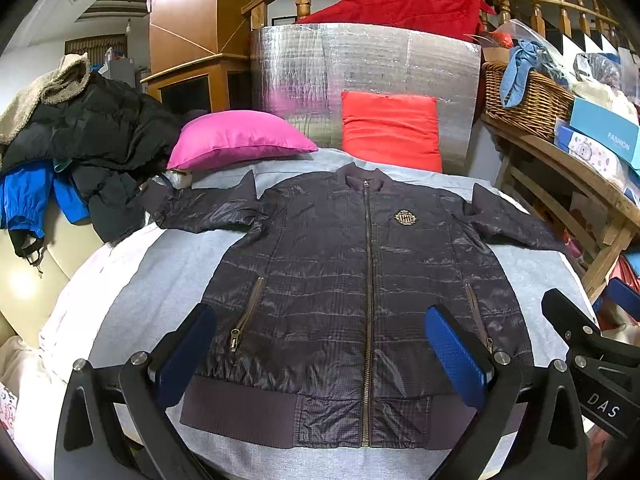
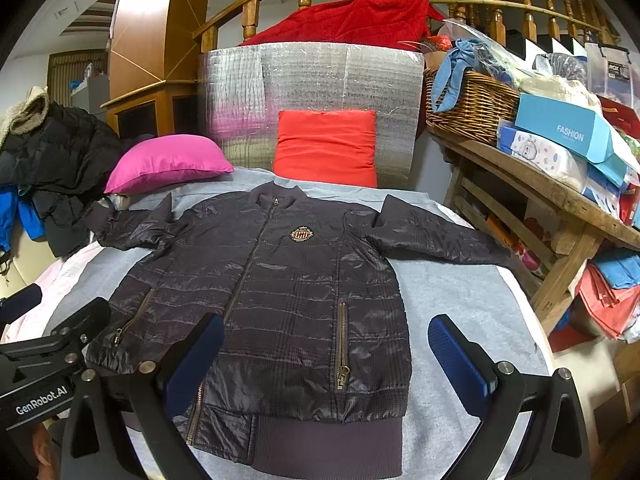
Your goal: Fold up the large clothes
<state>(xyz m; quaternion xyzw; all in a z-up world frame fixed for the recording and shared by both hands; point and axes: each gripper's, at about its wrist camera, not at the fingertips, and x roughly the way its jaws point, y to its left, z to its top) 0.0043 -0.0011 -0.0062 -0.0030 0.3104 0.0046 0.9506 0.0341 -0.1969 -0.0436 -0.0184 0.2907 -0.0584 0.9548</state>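
A dark quilted jacket (image 1: 352, 280) lies flat and face up on a bed covered with a grey sheet (image 1: 152, 280). Its zip is closed, the collar points to the far end, and both sleeves are spread out to the sides. The ribbed hem is nearest to the cameras. Behind the collar, a pink pillow (image 1: 236, 140) and a red pillow (image 1: 392, 128) rest at the head of the bed. The left tongs (image 1: 320, 352) hang above the hem, spread wide and holding nothing. The right tongs (image 2: 326, 360) are also spread wide and empty, above the jacket's lower part on its right side.
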